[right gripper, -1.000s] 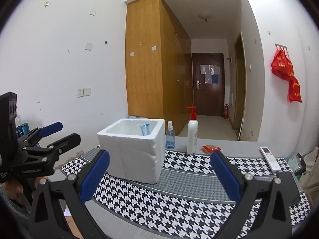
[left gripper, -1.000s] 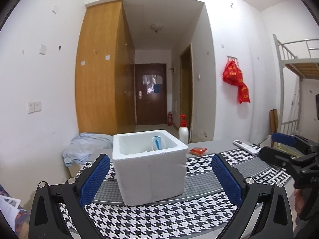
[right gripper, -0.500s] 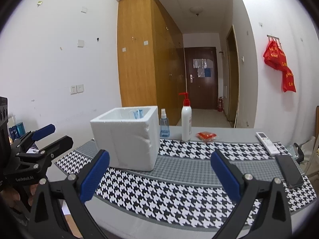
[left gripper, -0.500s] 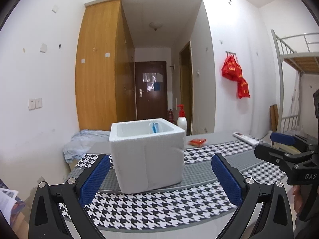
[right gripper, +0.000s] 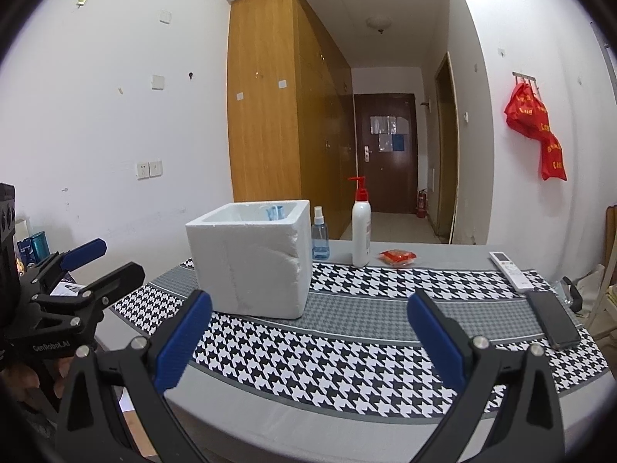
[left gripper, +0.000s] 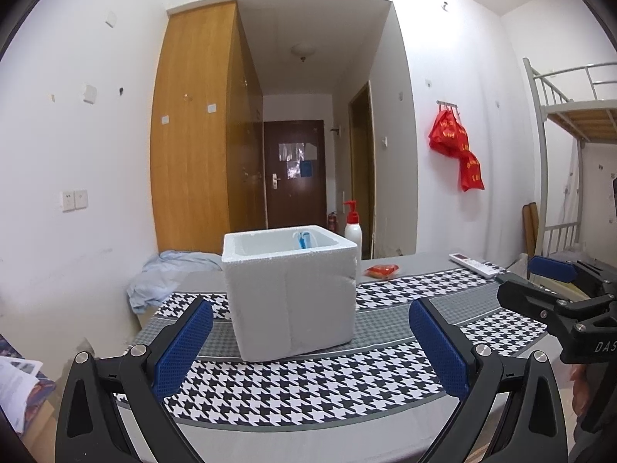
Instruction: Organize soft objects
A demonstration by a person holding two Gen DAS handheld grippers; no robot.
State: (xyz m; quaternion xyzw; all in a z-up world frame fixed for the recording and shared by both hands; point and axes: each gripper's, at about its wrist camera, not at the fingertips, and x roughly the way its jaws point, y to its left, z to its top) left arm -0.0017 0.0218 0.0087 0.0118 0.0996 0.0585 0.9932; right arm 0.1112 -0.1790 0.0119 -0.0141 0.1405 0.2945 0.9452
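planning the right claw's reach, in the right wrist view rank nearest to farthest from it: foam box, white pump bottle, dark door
1. Foam box, on the houndstooth cloth, ahead and left of the right claw.
2. White pump bottle, behind the box, nearer the table's far edge.
3. Dark door, at the hallway's end.

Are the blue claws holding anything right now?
No. The left gripper and the right gripper are both open and empty, short of the foam box.
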